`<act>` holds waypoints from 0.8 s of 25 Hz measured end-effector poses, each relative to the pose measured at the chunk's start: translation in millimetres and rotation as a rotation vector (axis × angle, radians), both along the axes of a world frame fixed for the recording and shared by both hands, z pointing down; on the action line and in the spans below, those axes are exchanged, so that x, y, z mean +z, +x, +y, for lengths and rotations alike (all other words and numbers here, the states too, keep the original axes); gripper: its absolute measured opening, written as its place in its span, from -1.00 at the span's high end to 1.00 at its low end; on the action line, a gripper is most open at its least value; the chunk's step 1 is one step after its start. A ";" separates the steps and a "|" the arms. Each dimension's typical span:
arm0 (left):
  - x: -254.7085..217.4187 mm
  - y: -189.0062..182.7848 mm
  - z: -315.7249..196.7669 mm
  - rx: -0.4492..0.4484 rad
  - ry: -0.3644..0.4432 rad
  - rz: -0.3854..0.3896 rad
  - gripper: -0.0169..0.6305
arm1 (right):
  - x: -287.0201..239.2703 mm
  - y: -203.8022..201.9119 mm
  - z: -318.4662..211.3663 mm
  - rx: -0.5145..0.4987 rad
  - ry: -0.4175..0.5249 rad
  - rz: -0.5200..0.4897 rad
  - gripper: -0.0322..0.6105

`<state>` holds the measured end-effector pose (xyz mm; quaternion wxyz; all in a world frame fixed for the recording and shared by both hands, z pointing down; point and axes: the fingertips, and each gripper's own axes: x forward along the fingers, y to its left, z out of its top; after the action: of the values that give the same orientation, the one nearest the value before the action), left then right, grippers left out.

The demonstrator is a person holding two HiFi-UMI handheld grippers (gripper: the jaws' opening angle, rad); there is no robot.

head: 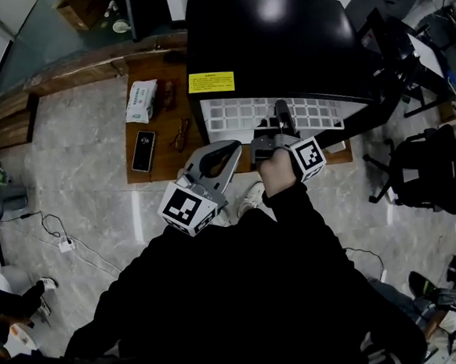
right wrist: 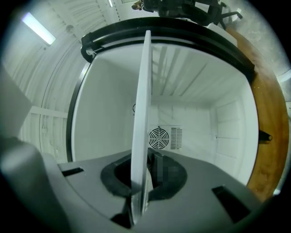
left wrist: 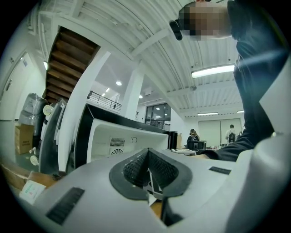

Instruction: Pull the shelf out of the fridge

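Note:
The black fridge [head: 272,40] stands on a wooden table [head: 152,164] with its front open toward me. Its white grid shelf [head: 235,118] sticks partway out of the opening. My right gripper [head: 282,118] is shut on the shelf's front edge. In the right gripper view the shelf [right wrist: 142,104] runs edge-on between the pads of that gripper [right wrist: 140,184], with the white fridge interior [right wrist: 204,91] and its round fan vent [right wrist: 159,138] behind. My left gripper [head: 227,148] hovers just left of the shelf's front, shut and holding nothing. In its own view the left gripper [left wrist: 148,170] has its pads pressed together.
On the table left of the fridge lie a tissue pack [head: 141,100], a phone [head: 143,150] and a pair of glasses [head: 181,134]. A black office chair [head: 431,171] stands at the right. A cable and plug [head: 64,243] lie on the stone floor at the left.

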<state>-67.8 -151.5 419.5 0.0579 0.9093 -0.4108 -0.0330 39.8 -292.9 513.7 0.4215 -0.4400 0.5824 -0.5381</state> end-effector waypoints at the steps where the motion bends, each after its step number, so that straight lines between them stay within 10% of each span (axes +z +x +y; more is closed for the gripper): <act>1: -3.4 1.1 3.4 0.005 0.013 -0.018 0.93 | -0.3 1.5 5.0 -0.003 0.002 -0.001 0.81; 20: -31.5 -2.1 20.6 0.016 0.035 -0.024 0.93 | -4.5 22.3 109.1 -0.082 -0.050 0.052 0.81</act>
<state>-70.0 -130.8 388.0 0.0372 0.9137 -0.4037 -0.0289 62.1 -183.8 509.2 0.3729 -0.4400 0.5969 -0.5578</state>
